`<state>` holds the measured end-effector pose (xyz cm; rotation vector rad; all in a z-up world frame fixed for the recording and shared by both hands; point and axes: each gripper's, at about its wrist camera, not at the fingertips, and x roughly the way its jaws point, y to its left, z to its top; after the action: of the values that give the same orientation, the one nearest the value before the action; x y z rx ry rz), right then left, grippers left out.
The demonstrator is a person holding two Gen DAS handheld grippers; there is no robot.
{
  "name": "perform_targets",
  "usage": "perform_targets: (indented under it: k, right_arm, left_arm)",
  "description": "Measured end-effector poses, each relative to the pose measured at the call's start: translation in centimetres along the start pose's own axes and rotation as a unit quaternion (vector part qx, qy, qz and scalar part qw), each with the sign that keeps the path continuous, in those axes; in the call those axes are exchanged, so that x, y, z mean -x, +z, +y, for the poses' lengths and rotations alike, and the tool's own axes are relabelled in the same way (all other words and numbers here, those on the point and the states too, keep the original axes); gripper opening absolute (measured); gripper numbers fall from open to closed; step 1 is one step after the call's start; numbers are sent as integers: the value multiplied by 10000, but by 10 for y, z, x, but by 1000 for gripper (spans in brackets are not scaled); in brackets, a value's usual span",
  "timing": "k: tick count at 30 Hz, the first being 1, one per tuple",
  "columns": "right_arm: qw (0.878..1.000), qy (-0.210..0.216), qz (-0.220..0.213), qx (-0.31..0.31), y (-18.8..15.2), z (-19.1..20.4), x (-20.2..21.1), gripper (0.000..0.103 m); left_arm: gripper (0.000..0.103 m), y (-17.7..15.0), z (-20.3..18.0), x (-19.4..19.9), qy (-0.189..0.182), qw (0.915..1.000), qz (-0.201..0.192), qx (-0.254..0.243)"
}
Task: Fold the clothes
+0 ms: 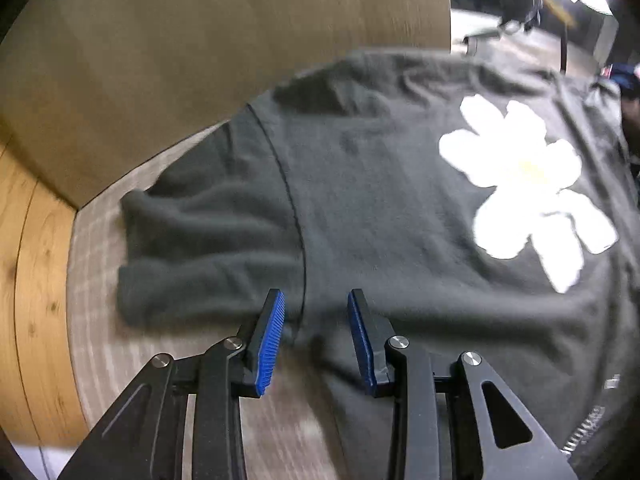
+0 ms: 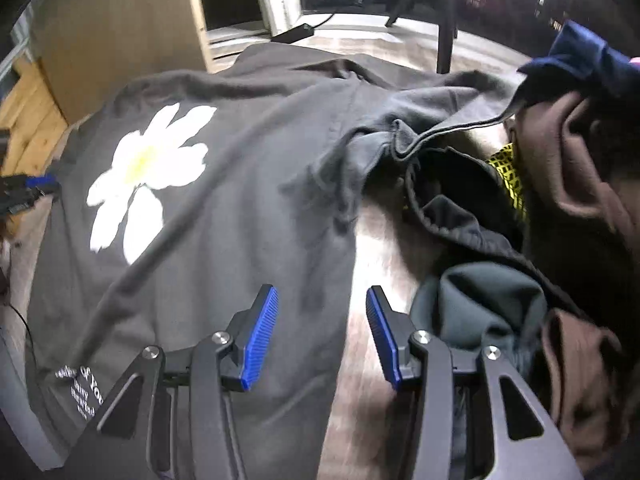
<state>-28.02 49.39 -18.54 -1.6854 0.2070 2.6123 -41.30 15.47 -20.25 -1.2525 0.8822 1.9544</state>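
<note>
The left gripper (image 1: 316, 300) hangs over the near edge of the shirt (image 1: 380, 208), its blue pads (image 1: 272, 340) partly apart with nothing between them. The pads sit just above the cloth, on either side of the seam (image 1: 294, 216) where the sleeve (image 1: 208, 248) joins the body; whether the tips touch the fabric cannot be told.

The right gripper (image 2: 322, 300) also stands partly open, a little wider than the left, and holds nothing. Its left finger (image 2: 260, 336) is over the shirt's side edge and its right finger (image 2: 382, 336) over bare table (image 2: 372, 264).

The shirt is dark grey and lies spread flat on the table, with the left sleeve laid out sideways. A big white flower (image 2: 148, 176) with a yellow middle is printed on it, and small white lettering (image 2: 86, 392) shows near the hem closest to the right gripper. The shirt's other sleeve (image 2: 360, 148) is bunched up.

Beside the shirt, to the right in the right wrist view, lies a heap of clothes (image 2: 560, 220): dark green, black, brown, navy and a yellow patterned piece.

Farther off in the left wrist view, a tan panel (image 1: 220, 40) stands beyond the shirt, and wooden floor (image 1: 36, 280) shows below the table edge. In the right wrist view the left gripper's blue tip (image 2: 38, 182) shows at the left edge.
</note>
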Motion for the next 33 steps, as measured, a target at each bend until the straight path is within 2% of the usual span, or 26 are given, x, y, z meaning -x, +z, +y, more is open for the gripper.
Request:
perform_targets:
  k: [1, 3, 5, 6, 11, 15, 16, 17, 18, 19, 22, 25, 28, 33]
  right_arm:
    - [10000, 46, 11, -50, 2, -4, -4, 45]
    - [9997, 148, 14, -181, 7, -14, -8, 45]
    - [9990, 304, -30, -330, 11, -21, -10, 45]
    - [9984, 382, -56, -401, 13, -25, -10, 45]
    - [9952, 764, -122, -596, 21, -38, -12, 45]
    - [9953, 844, -42, -474, 25, -35, -20, 44]
    - [9950, 892, -65, -456, 26, -34, -21, 34]
    - [9950, 913, -76, -410, 27, -32, -23, 16]
    - [9951, 919, -69, -345, 28, -30, -25, 9]
    - [9954, 917, -68, -279, 28, -28, -26, 7]
    - [9967, 789, -179, -94, 27, -24, -21, 5]
    - [9968, 605, -455, -253, 26, -37, -11, 5]
    - [9986, 414, -272, -161, 25, -34, -21, 5]
    - [9990, 436, -73, -61, 26, -26, -30, 6]
  left_arm:
    - [31, 2, -3, -8, 87, 9999, 94, -95]
    - [29, 4, -4, -11, 71, 9999, 36, -120]
    - [6, 7, -4, -15, -14, 9998, 100, -143]
    - [3, 7, -5, -17, 4, 9998, 108, -188]
    - [1, 7, -8, -18, 59, 9995, 79, -300]
    - [1, 6, -3, -18, -1, 9997, 80, -218]
    - [1, 6, -2, -18, 5, 9998, 68, -196]
    - [1, 6, -2, -18, 6, 9998, 58, -176]
    - [1, 6, -1, -18, 2, 9999, 48, -159]
    - [1, 6, 0, -18, -2, 9999, 39, -141]
    - [1, 4, 5, -18, -21, 10000, 10, -85]
    - [1, 2, 17, -16, -76, 9999, -33, 109]
    - [0, 0, 32, -18, 136, 9993, -70, 336]
    - [1, 4, 51, -15, -92, 9977, -98, 662]
